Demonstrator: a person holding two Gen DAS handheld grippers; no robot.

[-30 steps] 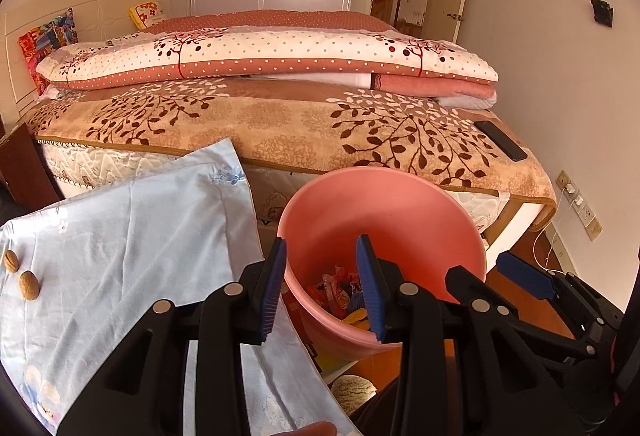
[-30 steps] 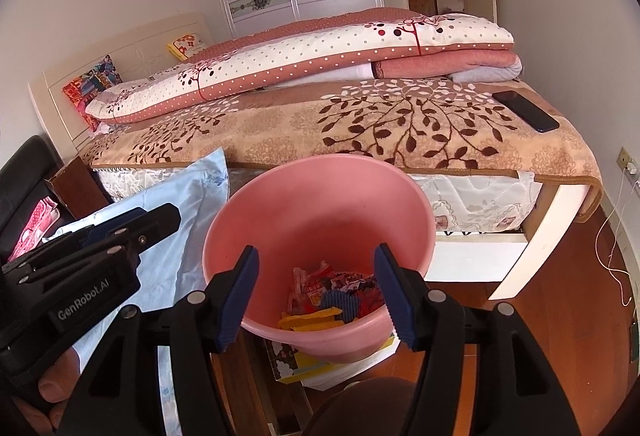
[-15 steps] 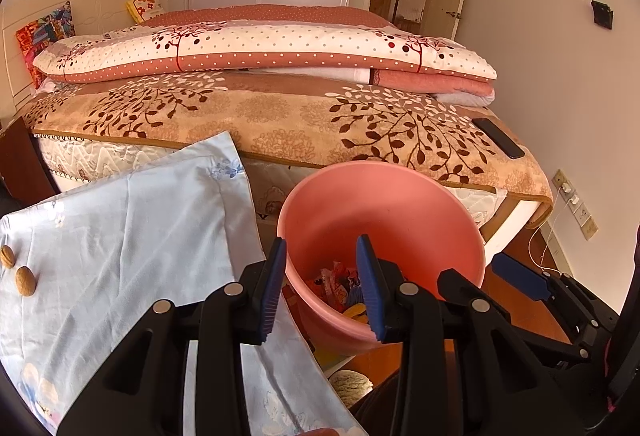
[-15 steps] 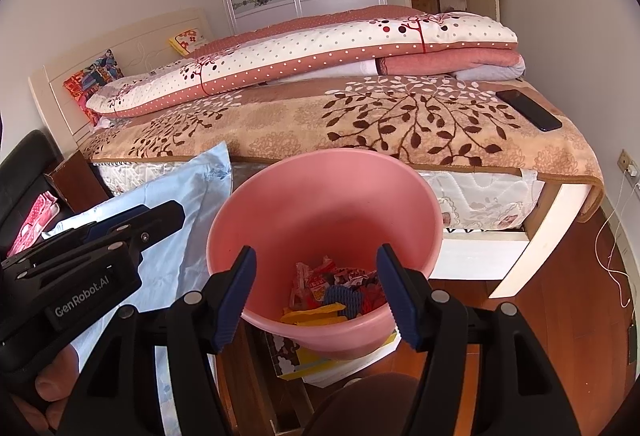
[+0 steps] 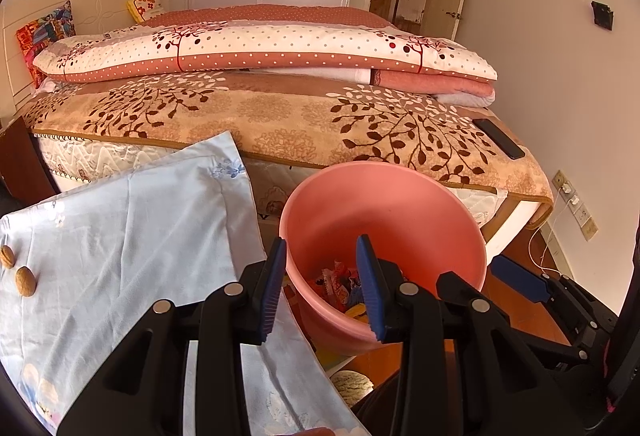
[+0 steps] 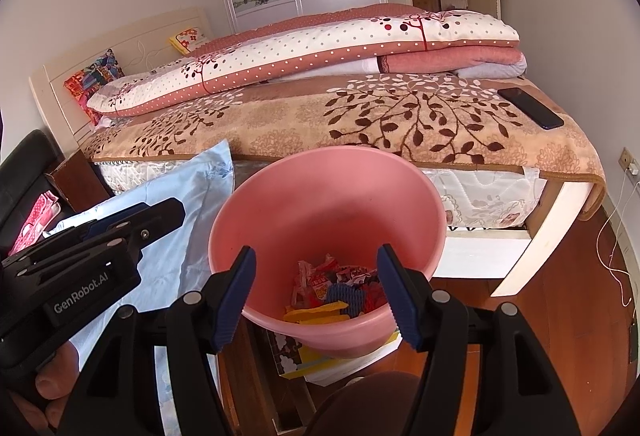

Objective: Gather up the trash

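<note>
Trash (image 6: 340,292) is lying at the bottom of the pink bucket (image 6: 328,195), sitting low centre in both views. Left gripper (image 5: 322,288) and right gripper (image 6: 316,294) are hovering with jaws released, grasping nothing. Only the left view is showing two nuts (image 5: 18,272) at its left edge on the blue cloth (image 5: 120,236).

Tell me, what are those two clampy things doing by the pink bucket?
A person is tidying up trash with a gripper in each hand. The left gripper and right gripper both hover open and empty above the pink bucket, which already holds snack wrappers. Two nuts wait on the light blue cloth.
</note>
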